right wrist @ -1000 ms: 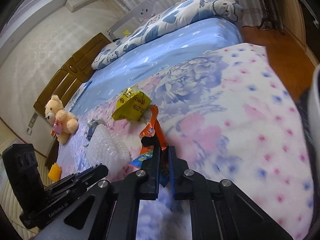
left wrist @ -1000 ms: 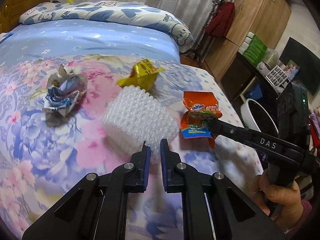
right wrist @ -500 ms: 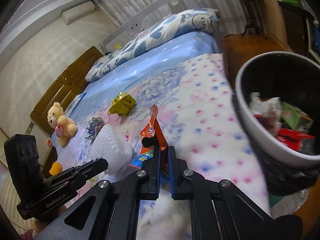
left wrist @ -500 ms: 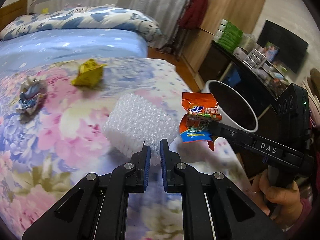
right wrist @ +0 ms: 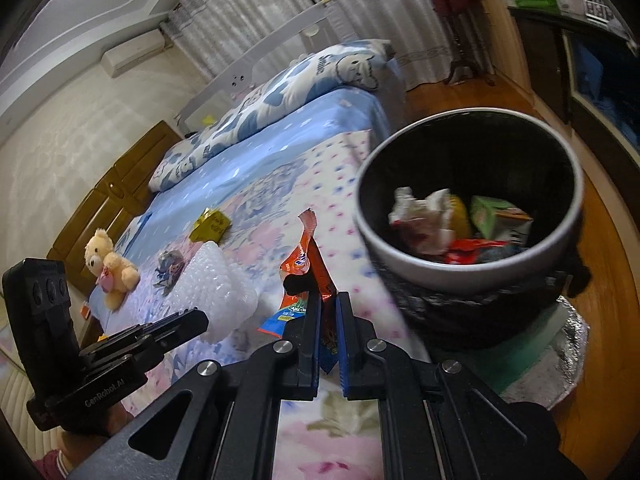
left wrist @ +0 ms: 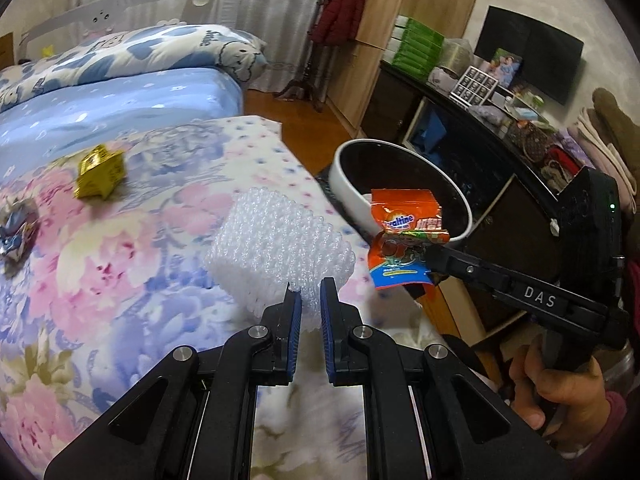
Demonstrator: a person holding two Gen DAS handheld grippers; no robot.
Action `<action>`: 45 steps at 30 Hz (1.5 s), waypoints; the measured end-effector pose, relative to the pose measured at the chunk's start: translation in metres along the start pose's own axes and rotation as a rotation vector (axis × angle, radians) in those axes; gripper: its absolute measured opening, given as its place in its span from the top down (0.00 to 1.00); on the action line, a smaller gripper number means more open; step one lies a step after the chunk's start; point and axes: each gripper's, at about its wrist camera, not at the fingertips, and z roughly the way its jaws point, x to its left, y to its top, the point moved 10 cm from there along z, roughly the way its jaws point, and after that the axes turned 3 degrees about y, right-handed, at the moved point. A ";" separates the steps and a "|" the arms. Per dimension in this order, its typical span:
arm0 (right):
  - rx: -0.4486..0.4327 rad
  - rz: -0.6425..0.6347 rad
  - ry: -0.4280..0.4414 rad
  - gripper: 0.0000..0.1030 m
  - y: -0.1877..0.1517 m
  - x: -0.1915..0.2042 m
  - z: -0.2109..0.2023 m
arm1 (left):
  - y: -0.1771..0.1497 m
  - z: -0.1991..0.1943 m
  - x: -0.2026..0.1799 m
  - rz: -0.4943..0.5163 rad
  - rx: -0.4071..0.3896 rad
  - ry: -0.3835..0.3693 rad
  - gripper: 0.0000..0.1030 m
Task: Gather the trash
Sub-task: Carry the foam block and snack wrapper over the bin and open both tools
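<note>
Trash is being gathered from the bed (left wrist: 120, 264) into a bin (right wrist: 400, 248) that stands on the floor just beside the mattress edge. An orange snack wrapper (left wrist: 404, 240) is clamped between the fingers of the right tool (right wrist: 328, 300), pinched near its lower half so that the upper part stands up free and creased. It is judged to be very light, thin and slick; a firm pinch across a flat, doubled section is what keeps it from sliding out, and it is likely to flutter rather than drop straight when let go, so it is best released well over the bin's mouth. In the right wrist view the wrapper is seen near the rim but not yet above the opening.

A wad of bubble wrap (left wrist: 280, 252) is held at its near edge by the left tool (left wrist: 310, 300), whose fingers are drawn close on a thin fold of it. It is judged soft, springy and nearly weightless; it can be squeezed hard without harm, though the plastic is slippery and a grip on a mere corner may slip.

A yellow packet (left wrist: 100, 172) and a crumpled blue-and-silver wrapper (left wrist: 16, 232) lie on the floral quilt, well apart from both tools. Both are judged light and crushable, best taken at a raised crease. Paper, a green carton and red wrappers are already seen inside the bin.
</note>
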 end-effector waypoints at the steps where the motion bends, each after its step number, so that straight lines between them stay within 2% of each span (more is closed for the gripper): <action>1: -0.005 0.004 -0.003 0.94 0.000 -0.004 -0.003 | 0.001 0.002 -0.005 0.009 0.003 -0.001 0.92; 9: -0.062 0.037 -0.040 0.94 0.011 -0.033 -0.030 | 0.008 0.012 -0.034 0.057 0.008 -0.021 0.92; 20: -0.099 0.061 -0.072 0.94 0.025 -0.056 -0.047 | 0.018 0.028 -0.067 0.107 0.023 -0.042 0.92; 45: -0.123 0.073 -0.103 0.94 0.054 -0.086 -0.049 | 0.052 0.061 -0.102 0.156 0.024 -0.042 0.92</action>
